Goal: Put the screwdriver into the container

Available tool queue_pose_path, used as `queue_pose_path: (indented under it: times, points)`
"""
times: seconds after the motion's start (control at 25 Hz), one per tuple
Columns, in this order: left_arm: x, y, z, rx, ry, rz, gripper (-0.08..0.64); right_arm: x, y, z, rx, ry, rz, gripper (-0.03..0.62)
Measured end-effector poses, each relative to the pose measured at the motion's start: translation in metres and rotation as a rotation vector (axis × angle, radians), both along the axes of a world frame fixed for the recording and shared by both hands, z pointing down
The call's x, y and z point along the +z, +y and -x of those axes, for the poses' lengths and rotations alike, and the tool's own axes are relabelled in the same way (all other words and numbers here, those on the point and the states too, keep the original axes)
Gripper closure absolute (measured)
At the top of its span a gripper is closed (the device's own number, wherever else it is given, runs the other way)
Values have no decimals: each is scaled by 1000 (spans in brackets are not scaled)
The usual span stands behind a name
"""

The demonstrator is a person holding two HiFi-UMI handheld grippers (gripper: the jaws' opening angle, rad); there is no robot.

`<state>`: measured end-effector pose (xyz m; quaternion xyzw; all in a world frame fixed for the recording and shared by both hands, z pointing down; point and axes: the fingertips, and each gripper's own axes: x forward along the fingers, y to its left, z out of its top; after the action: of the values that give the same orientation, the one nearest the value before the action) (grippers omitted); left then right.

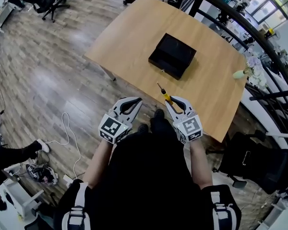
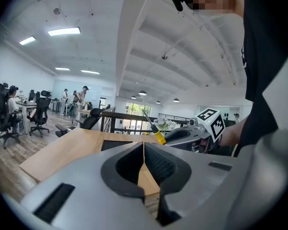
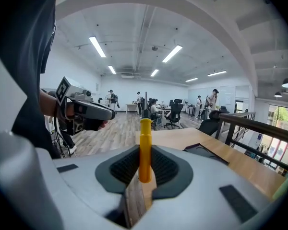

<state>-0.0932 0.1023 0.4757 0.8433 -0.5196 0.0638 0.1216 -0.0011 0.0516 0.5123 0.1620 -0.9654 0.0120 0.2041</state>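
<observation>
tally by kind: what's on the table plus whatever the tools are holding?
container: 1, on the table
vase: 1, at the table's edge
screwdriver: 1, held in the right tool
total: 3

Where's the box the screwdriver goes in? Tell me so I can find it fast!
Look at the big wooden table. Near its middle sits the container, a flat black box. It's the only dark, boxy thing there; the pale vase at the edge is tiny.
</observation>
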Motion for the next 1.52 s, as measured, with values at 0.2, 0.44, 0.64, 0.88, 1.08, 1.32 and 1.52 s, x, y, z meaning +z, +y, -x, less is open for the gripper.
queue_pose_path:
  times: [0.2, 0.44, 0.64, 0.88, 1.08, 1.32, 1.52]
  points:
    - [0, -19, 1, -14, -12, 2, 532, 1, -18, 2, -14, -6, 7, 508]
    - [-5, -47, -1, -20, -16, 8, 532, 3, -48, -1, -23, 4, 24, 508]
    - [-9, -71, 0, -41, -20, 12, 532, 2, -72, 1, -42, 1, 31, 508]
    - [-17, -95, 1, -69, -37, 19, 532, 0, -100, 4, -71, -4, 45, 508]
    - [-19, -109, 2, -92, -50, 32, 532, 2, -119, 5, -98, -1, 52, 508]
    - [-20, -125, -1, -117, -65, 44, 532, 7, -137, 6, -129, -2, 68, 508]
    - [-19, -135, -3, -140, -83, 58, 532, 13, -152, 7, -158, -2, 83, 508]
